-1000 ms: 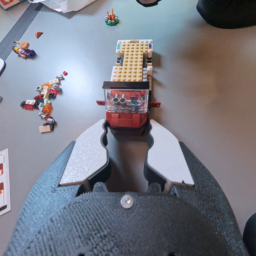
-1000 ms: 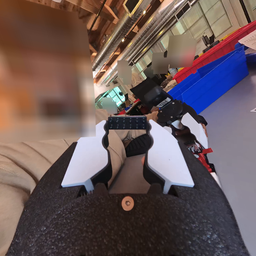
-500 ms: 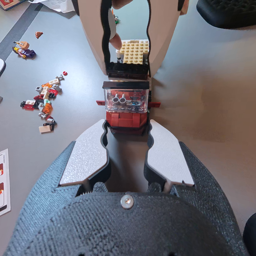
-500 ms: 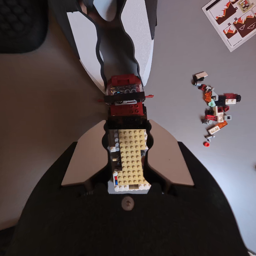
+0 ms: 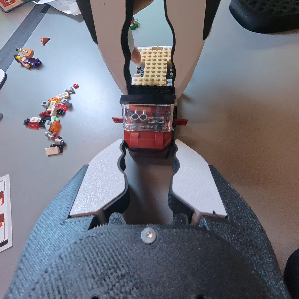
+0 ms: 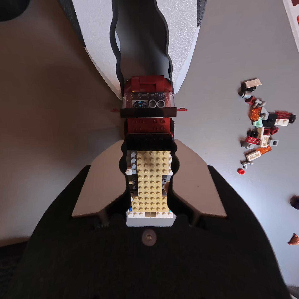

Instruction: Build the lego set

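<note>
2 grippers work on the brick truck (image 5: 148, 123): the left gripper (image 5: 148, 146) squeezes its red nose, the right gripper (image 6: 148, 144) presses a black brick (image 6: 148, 143) behind the cab, and loose bricks (image 5: 50, 119) wait nearby.

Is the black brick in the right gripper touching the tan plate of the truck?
Touching. In the right wrist view the black brick, between the right gripper's fingers, lies directly against the tan plate's front edge, with no gap visible.
</note>
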